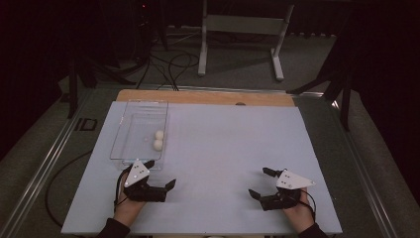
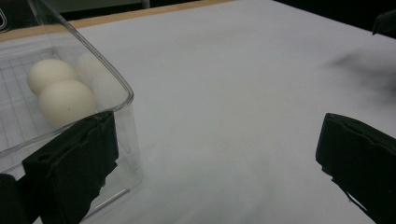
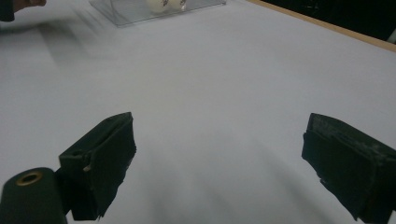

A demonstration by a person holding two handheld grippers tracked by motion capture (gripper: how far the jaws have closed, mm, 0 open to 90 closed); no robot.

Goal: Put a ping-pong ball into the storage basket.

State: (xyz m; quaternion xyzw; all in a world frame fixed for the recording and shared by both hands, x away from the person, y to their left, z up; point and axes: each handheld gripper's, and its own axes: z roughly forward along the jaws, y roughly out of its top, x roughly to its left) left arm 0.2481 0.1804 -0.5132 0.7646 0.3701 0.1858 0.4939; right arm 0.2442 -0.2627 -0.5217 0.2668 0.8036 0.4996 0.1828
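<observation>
A clear plastic tray [image 1: 124, 134] sits on the left half of a pale worktop [image 1: 233, 148], holding two white eggs [image 1: 158, 139] that touch each other near its right wall. The left claw [image 1: 161, 174] rests just in front of the tray's near corner, jaws spread wide and holding nothing. The right claw [image 1: 261, 183] rests well apart on the right, also spread wide and holding nothing.

Both black grippers, left gripper [image 1: 159, 174] and right gripper [image 1: 262, 182], carry grey triangular plates, trailing cables; dark sleeves.
</observation>
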